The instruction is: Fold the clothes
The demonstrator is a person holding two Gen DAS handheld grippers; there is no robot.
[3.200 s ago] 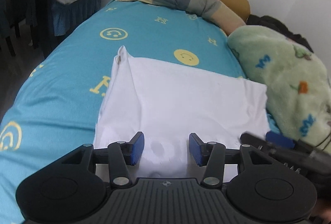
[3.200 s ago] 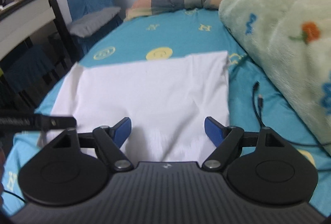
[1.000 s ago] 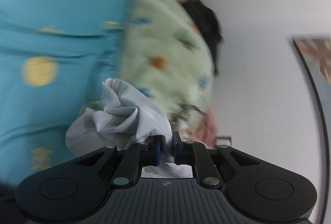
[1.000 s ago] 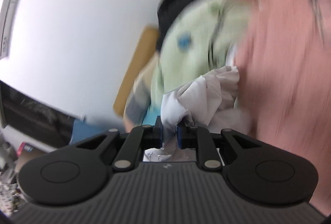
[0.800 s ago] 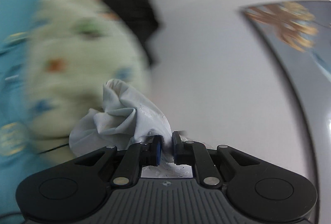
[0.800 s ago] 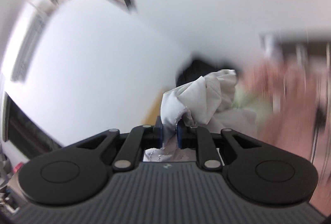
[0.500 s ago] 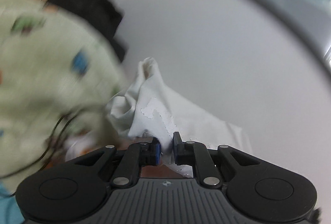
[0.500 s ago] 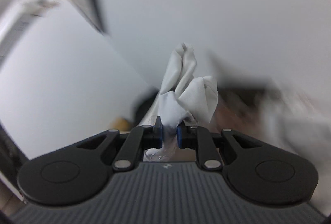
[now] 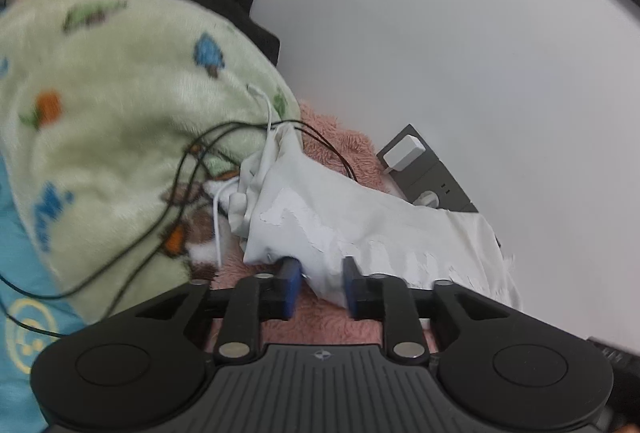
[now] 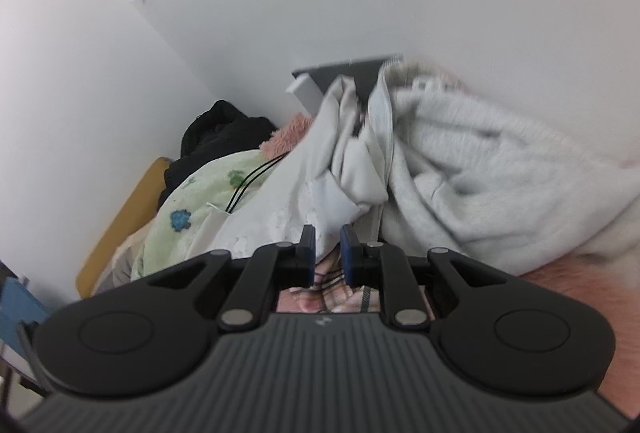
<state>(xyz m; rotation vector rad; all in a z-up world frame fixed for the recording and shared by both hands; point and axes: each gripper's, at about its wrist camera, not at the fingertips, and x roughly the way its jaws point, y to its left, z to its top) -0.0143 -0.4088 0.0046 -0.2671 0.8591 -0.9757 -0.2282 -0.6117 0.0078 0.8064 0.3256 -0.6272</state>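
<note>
1. Three seconds back the white garment point(image 9: 360, 229) lay flat and squared on the blue bedsheet point(image 9: 16, 273). Now it sits as a loose bundle over the pink fleece point(image 9: 320, 325), against the green blanket point(image 9: 120, 121) by the wall, so it has been carried off the folding spot and set aside.

2. The left gripper point(image 9: 319, 287) clamped the cloth tightly a second ago; its jaws are now opening. In the left wrist view the blue pads stand clearly apart with a tongue of white fabric between them. No pad appears to press it, so I judge this end released.

3. The right gripper point(image 10: 327, 253) has its jaws nearly closed, as they were a second ago, with a fold of the white garment point(image 10: 304, 201) pinched between the pads at centre frame.

4. For the task, this reads as the stow step: the garment is done and one end is let go.

5. In the left view the garment spreads from centre frame toward the right edge, just ahead of the fingertips and partly covering the wall socket point(image 9: 432, 177). Black cables point(image 9: 180, 193) drape over its upper left end.

6. In the right view it rises from the fingertips toward upper centre, beside a pale grey fleece garment point(image 10: 500, 177) on the right.
</note>
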